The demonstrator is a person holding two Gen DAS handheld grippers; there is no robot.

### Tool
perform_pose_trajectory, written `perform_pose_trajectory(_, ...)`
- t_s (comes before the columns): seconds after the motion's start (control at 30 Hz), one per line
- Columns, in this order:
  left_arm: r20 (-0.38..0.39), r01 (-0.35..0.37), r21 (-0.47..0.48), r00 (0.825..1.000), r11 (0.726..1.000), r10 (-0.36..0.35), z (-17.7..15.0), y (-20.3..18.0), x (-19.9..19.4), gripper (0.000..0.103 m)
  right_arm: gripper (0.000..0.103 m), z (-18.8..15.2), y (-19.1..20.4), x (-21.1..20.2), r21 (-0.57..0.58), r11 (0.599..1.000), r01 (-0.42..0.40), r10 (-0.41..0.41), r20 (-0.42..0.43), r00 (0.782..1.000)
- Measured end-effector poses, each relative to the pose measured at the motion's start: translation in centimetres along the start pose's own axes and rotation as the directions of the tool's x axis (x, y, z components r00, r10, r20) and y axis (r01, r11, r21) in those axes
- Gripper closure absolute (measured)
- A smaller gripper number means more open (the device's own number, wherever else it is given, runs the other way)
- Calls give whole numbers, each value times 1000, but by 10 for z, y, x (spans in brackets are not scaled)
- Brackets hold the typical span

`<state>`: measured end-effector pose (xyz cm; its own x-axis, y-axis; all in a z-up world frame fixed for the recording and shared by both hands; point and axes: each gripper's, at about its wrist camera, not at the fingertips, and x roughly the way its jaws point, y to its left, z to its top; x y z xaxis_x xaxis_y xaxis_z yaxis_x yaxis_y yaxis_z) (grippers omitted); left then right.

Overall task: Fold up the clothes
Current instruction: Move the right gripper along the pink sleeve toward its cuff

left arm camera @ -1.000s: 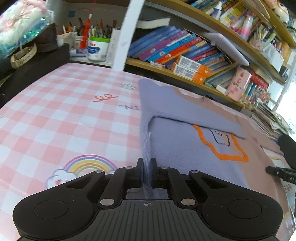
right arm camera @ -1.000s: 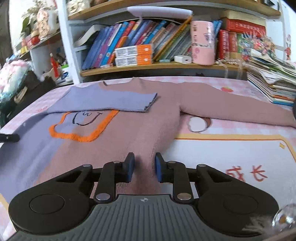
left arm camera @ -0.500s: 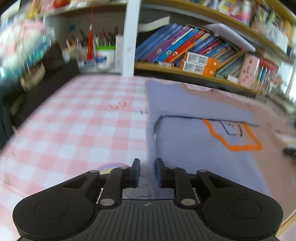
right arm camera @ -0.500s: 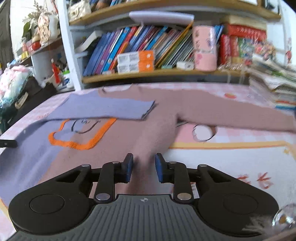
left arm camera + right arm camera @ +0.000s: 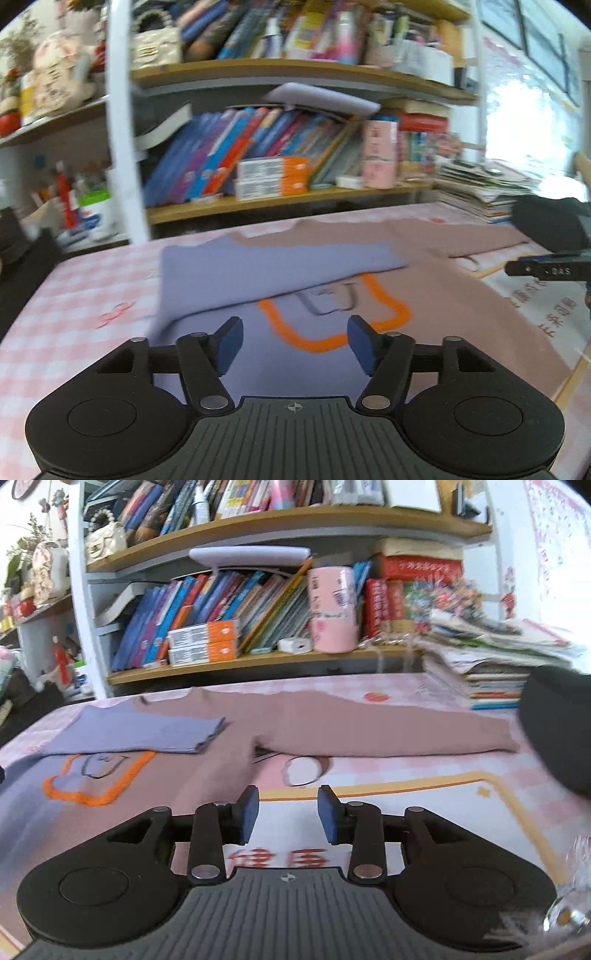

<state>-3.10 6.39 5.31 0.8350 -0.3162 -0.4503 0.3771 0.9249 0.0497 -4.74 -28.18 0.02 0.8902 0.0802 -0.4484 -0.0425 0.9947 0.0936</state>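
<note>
Left gripper (image 5: 293,343): wide open, holding nothing, sweater (image 5: 461,306) just ahead.
Right gripper (image 5: 289,814): open, holding nothing.

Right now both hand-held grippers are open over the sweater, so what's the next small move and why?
Probably reach the right hand-held gripper forward to the cuff end of the brown sleeve. That sleeve lies stretched out flat across the tablecloth, while the purple sleeve is already folded over the sweater chest, so folding it in would match the two sides.
</note>
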Motion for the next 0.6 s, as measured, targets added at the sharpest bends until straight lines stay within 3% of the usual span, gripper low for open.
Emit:
perform_pose_trajectory(0.23, 15, 6, 69, 1000, 998, -7, -1, -18, 10, 24, 66, 0, -16, -8, -64, 991, 115, -113, 28, 993)
perform_pose_trajectory(0.43, 10, 1, 70, 1000, 998, -2, -3, -20, 19, 24, 62, -2, -18, -5, -75, 988, 132, -131, 19, 991)
perform_pose_trajectory(0.6, 23, 14, 106, 1000, 994, -17, -1, -23, 25, 16, 57, -3, -11, 0, -113, 984, 135, -136, -2, 991)
